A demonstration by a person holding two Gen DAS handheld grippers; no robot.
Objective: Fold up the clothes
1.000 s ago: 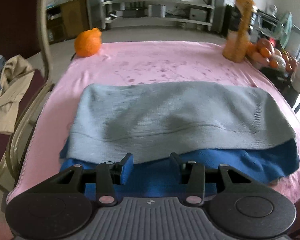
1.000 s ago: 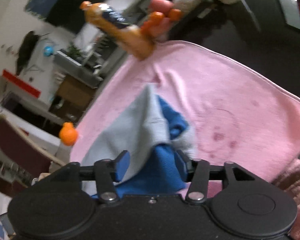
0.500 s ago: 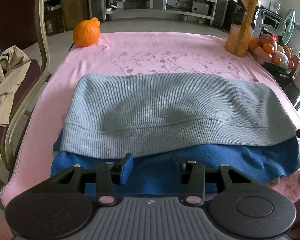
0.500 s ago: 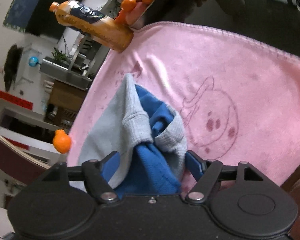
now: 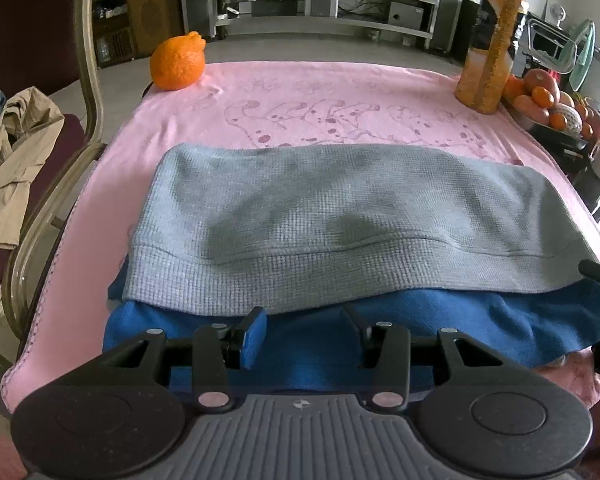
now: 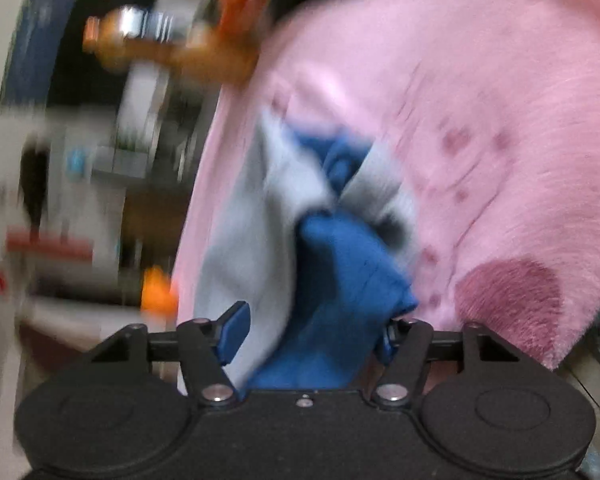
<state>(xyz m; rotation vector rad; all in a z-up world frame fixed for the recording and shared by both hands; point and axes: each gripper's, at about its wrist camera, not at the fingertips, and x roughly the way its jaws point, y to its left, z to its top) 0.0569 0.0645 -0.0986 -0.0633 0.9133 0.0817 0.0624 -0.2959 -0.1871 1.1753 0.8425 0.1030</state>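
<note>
Pink towel [image 5: 300,92] underlay the grey-and-blue sweater [image 5: 340,216]; left gripper [image 5: 305,316] gaped, right gripper [image 6: 314,322], closing around a bunched end, risked skewing the fold.

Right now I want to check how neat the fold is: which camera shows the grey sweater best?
The left wrist view: the grey sweater lies sharp and whole across the blue garment on the pink blanket. The right wrist view is blurred and shows only one bunched end of it.
</note>
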